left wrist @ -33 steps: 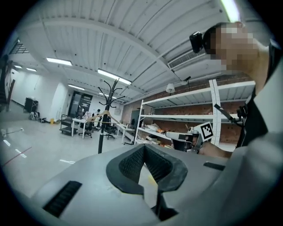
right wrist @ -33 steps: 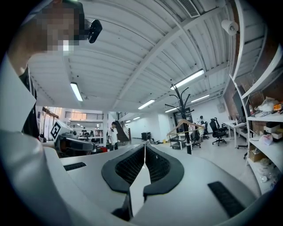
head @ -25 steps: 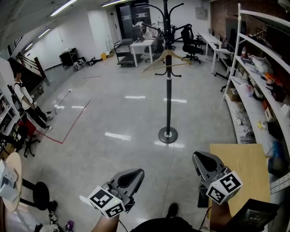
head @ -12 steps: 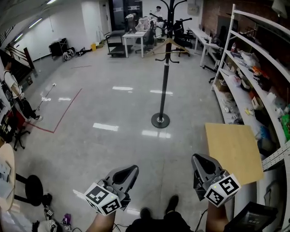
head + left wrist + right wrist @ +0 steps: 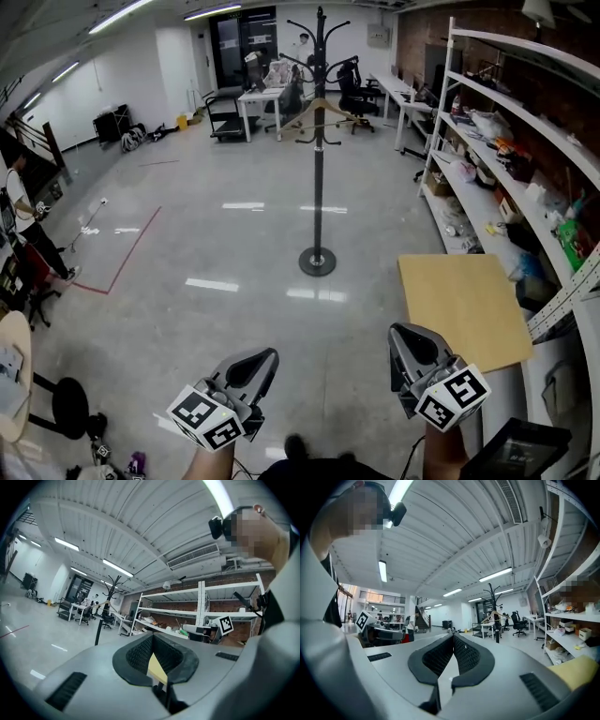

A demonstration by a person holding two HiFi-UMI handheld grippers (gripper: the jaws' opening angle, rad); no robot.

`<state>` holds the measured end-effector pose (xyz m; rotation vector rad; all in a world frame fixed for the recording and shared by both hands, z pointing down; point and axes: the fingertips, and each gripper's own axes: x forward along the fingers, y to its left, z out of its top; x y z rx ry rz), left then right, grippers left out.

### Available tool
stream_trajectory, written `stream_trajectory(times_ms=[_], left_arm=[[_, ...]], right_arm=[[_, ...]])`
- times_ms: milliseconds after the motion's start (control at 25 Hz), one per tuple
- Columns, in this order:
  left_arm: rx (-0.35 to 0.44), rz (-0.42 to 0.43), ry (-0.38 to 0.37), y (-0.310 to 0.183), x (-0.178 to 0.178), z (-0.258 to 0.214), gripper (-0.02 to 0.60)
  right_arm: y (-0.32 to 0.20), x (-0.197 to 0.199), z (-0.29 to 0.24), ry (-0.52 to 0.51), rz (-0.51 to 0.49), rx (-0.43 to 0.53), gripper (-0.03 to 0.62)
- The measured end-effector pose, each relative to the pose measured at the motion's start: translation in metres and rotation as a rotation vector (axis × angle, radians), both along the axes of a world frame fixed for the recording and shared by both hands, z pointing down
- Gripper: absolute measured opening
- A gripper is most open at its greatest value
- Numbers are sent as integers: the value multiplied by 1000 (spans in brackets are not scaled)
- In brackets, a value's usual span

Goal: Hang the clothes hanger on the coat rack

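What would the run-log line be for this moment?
clothes hanger: hung on coat rack | left gripper: shut, empty | right gripper: shut, empty | both: clear of rack

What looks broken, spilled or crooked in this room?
Nothing stands out. The coat rack stands upright with the wooden clothes hanger hanging from it, and no spill shows around its base.

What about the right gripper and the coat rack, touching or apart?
Apart. The head view shows open floor between the right gripper and the coat rack.
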<state>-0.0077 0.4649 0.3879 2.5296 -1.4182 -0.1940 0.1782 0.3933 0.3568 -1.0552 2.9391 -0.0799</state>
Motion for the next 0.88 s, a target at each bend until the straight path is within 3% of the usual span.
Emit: stream_trajectory(times_ms=[360, 640, 880], left_arm=[[-21, -63, -15, 17, 45, -3, 0], [10, -42, -13, 30, 47, -14, 0], [22, -45, -9, 37, 28, -17, 0]], right_arm=[[15, 57, 12, -3, -5, -21, 6], [22, 50, 0, -21, -5, 8, 6], [32, 38, -7, -14, 2, 22, 6]])
